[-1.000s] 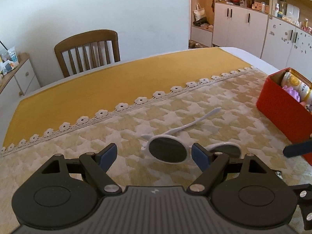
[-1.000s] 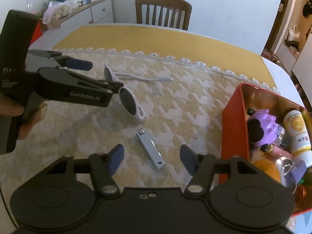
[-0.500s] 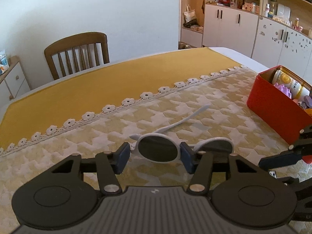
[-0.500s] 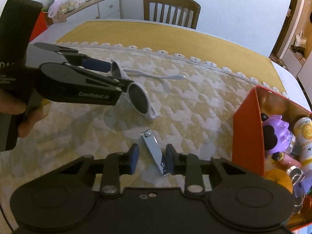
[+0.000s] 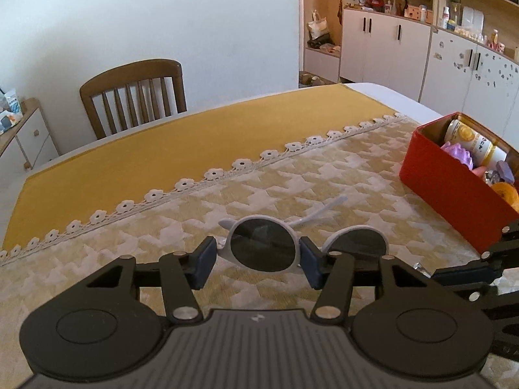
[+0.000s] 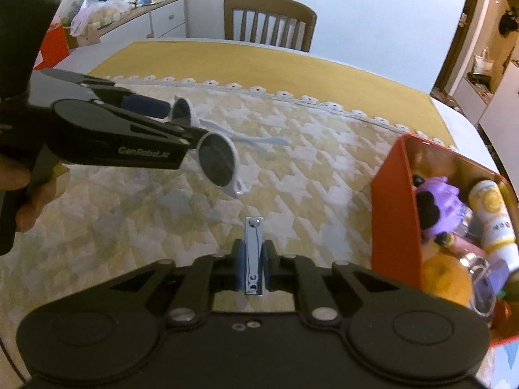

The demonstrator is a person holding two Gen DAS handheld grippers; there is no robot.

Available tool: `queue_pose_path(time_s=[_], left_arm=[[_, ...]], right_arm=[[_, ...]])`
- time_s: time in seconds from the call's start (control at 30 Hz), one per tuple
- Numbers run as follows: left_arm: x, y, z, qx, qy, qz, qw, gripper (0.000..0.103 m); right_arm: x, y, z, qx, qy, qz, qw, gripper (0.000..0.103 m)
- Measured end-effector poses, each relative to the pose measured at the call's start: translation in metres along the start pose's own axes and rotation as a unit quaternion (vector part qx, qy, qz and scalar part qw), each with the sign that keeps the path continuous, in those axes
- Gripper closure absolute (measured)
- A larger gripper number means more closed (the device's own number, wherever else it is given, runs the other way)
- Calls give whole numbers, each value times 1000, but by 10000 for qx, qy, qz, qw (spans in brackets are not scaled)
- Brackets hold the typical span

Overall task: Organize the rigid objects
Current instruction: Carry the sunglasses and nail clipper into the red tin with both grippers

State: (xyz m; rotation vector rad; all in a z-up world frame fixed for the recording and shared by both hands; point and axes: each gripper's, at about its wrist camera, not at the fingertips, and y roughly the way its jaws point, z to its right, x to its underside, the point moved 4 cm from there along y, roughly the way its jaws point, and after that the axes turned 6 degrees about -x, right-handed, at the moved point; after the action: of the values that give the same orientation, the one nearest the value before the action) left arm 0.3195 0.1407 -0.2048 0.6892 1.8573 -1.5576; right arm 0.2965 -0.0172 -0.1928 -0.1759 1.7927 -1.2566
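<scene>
Right gripper: pads clamped on nail clipper, clipper pointing away, raised above tablecloth. Left gripper: fingers half spread, pinching one lens of white sunglasses, lifted clear of cloth. Red box at right, holding purple toy, bottle, orange. Wooden chair at far side.

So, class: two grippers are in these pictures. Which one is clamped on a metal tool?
The right gripper: its blue pads press both sides of the silver nail clipper. The left gripper instead straddles one lens of the white sunglasses.
</scene>
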Motion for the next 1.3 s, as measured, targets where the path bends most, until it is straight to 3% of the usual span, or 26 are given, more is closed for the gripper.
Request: queue_pose_path(time_s=[0.37, 0.6, 0.93, 1.3], left_arm=[[-3, -40, 4, -100, -130, 134, 9998, 49], [-20, -78, 15, 98, -343, 354, 9987, 49], [-48, -123, 63, 523, -204, 665, 9962, 49], [-72, -120, 131, 773, -5, 620, 9951, 49]], right_arm=[[14, -48, 12, 15, 440, 294, 9986, 93], [16, -84, 29, 82, 676, 589, 9959, 93], [26, -116, 65, 273, 860, 870, 9921, 93], [41, -133, 112, 417, 901, 944, 9906, 93]])
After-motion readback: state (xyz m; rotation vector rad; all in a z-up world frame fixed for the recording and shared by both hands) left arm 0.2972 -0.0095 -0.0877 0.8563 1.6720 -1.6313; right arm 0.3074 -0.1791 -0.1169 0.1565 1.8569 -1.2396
